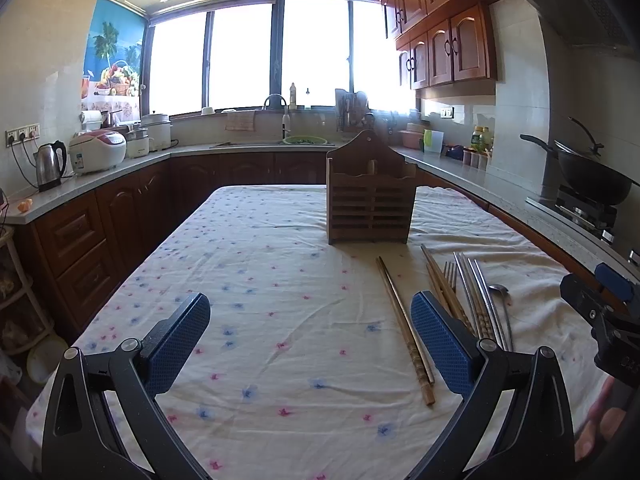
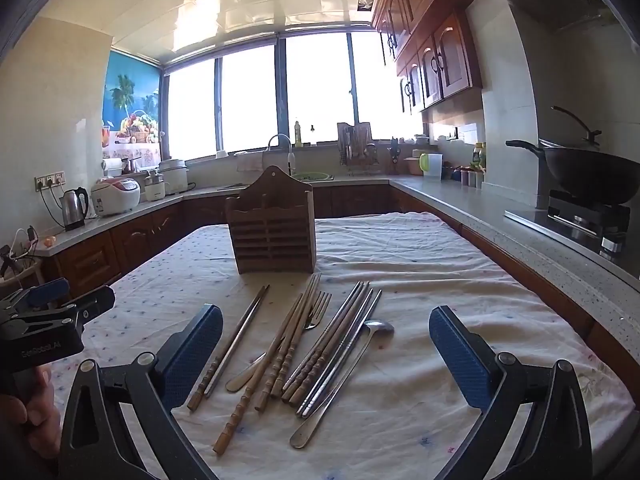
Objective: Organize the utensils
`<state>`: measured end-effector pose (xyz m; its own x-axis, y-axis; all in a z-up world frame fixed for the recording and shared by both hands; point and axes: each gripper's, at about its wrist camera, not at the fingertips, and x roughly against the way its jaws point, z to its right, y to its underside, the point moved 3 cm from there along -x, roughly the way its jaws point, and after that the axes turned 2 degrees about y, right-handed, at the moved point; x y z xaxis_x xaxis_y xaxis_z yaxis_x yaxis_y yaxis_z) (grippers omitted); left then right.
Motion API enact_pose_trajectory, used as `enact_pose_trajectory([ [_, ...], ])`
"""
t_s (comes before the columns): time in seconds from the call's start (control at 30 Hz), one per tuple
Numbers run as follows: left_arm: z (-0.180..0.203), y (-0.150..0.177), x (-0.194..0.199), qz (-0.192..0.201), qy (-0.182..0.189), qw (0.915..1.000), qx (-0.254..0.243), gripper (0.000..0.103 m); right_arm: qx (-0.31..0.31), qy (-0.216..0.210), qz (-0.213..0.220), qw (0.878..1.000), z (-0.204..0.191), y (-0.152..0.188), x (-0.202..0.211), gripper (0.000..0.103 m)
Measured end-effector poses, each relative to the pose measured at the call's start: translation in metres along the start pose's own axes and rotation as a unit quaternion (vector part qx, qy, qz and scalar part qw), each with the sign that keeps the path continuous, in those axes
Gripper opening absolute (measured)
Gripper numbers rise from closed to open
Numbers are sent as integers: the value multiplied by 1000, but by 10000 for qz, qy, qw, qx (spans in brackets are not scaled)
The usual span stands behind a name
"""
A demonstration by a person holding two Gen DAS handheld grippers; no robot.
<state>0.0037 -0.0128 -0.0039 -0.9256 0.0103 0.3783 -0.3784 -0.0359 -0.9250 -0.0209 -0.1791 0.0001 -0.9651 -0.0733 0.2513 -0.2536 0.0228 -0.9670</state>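
Observation:
A slatted wooden utensil holder (image 1: 371, 200) (image 2: 273, 227) stands upright on the floral tablecloth (image 1: 260, 280). In front of it lie several wooden chopsticks (image 2: 276, 356), metal chopsticks (image 2: 340, 356), a fork (image 2: 318, 312) and a long spoon (image 2: 344, 376). One chopstick pair (image 1: 406, 328) lies apart, left of the rest. My left gripper (image 1: 312, 340) is open and empty above the cloth, its right finger beside that pair. My right gripper (image 2: 326, 356) is open and empty, hovering over the utensil pile. Each gripper's side shows in the other view, the right gripper (image 1: 600, 312) and the left gripper (image 2: 52, 312).
Counters wrap around the table. A kettle (image 1: 50, 164) and rice cooker (image 1: 98, 151) stand at the left, a sink (image 1: 280, 142) at the back, a wok on a stove (image 1: 592, 176) at the right. Cloth (image 2: 500, 320) lies right of the utensils.

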Motion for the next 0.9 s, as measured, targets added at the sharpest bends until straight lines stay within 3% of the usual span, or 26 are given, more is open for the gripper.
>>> enact_pose_trajectory([
  [0.9, 1, 0, 0, 11, 43, 10000, 0, 103, -89, -149, 111, 9998, 1, -3, 3, 103],
])
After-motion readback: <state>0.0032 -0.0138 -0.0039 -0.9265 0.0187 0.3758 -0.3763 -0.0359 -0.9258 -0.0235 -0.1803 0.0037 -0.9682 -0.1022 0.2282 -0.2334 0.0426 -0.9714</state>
